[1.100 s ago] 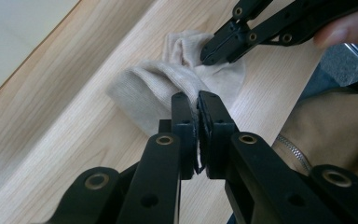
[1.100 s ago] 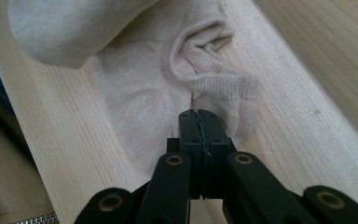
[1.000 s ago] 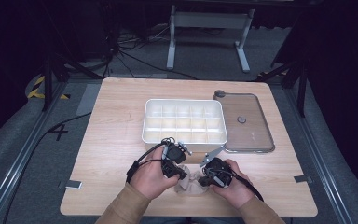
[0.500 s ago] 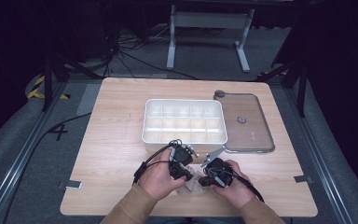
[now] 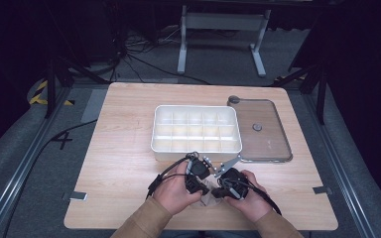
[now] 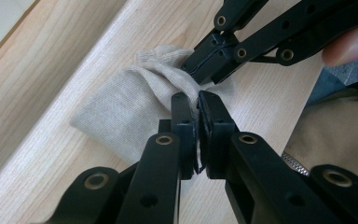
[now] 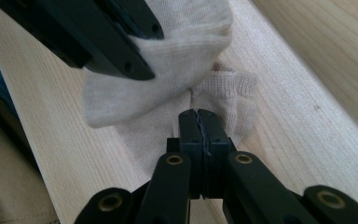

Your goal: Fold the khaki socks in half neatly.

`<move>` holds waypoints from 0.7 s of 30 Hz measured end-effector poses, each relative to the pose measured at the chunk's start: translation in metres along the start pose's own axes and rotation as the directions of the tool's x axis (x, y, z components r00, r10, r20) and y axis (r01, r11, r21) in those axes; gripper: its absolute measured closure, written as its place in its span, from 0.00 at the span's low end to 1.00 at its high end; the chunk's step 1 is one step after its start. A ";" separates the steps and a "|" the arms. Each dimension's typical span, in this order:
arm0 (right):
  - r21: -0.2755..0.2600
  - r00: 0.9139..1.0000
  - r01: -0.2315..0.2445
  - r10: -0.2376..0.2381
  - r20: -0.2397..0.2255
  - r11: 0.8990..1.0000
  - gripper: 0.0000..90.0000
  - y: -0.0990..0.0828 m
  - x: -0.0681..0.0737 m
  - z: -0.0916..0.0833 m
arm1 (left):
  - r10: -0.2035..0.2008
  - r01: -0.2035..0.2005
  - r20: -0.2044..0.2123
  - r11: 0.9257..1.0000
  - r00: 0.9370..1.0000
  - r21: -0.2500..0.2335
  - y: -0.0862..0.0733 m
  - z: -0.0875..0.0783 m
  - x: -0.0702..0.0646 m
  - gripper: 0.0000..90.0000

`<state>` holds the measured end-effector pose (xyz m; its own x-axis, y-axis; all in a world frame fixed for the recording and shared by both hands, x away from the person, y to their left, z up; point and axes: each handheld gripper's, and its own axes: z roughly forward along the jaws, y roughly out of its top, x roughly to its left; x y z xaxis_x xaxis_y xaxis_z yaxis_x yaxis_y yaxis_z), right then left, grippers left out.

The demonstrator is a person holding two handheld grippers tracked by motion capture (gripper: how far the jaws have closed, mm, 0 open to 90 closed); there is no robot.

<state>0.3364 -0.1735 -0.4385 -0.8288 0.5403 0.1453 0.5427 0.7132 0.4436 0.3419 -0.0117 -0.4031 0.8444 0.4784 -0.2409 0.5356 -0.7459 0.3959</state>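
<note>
Left gripper view: a beige sock point(image 6: 121, 116) on the table point(image 6: 42, 93) is pinched in the left claw point(image 6: 198, 100), and just beyond it by the right claw point(image 6: 193, 70).

Both grippers point(image 5: 207, 182) crowded tip to tip over beige sock point(image 6: 121, 112); no gap between them. Just ahead, white compartment tray point(image 5: 196, 147) blocks forward path. Ahead-right, clear lid point(image 5: 273, 144) lies flat. Bare tabletop point(image 5: 114, 168) left of left gripper; bare strip right of right gripper.
</note>
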 end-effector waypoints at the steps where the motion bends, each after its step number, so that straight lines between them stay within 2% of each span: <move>1: 0.000 1.000 0.000 0.000 0.000 1.000 1.00 0.000 0.000 0.000 | 0.000 0.000 0.000 1.000 1.000 0.000 0.000 0.000 0.000 0.95; 3: 0.000 1.000 0.001 -0.001 0.001 1.000 1.00 0.000 0.000 0.000 | 0.012 -0.012 -0.004 1.000 1.000 0.002 0.000 0.001 0.000 0.95; 9: 0.000 1.000 0.001 -0.001 0.002 1.000 1.00 0.000 0.000 0.000 | 0.013 -0.013 -0.007 1.000 1.000 -0.020 0.000 0.002 0.000 0.95; 12: 0.000 1.000 0.003 -0.003 0.006 1.000 1.00 0.000 0.000 0.000 | 0.006 -0.006 0.014 0.999 1.000 -0.047 0.000 0.001 -0.001 0.90; 14: 0.000 1.000 0.002 -0.002 0.006 1.000 1.00 0.000 0.000 0.000 | -0.002 0.005 0.052 0.998 0.999 -0.064 0.000 0.000 -0.002 0.83; 17: 0.000 1.000 0.007 -0.007 0.010 1.000 1.00 0.000 0.000 0.000 | 0.003 0.002 0.067 0.997 0.998 -0.076 0.000 -0.003 -0.001 0.76; 18: 0.001 1.000 0.008 -0.008 0.011 1.000 1.00 0.000 0.001 0.000 | -0.012 0.018 0.073 0.996 0.997 -0.084 -0.001 -0.005 -0.002 0.76; 21: 0.000 1.000 0.010 -0.010 0.012 1.000 1.00 0.000 0.001 -0.004 | -0.005 0.014 0.076 0.993 0.997 -0.113 -0.002 -0.013 0.002 0.75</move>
<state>0.3348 -0.1748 -0.4347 -0.8325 0.5386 0.1300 0.5344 0.7188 0.4446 0.3418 -0.0034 -0.3933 0.8400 0.4455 -0.3096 0.5425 -0.6820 0.4905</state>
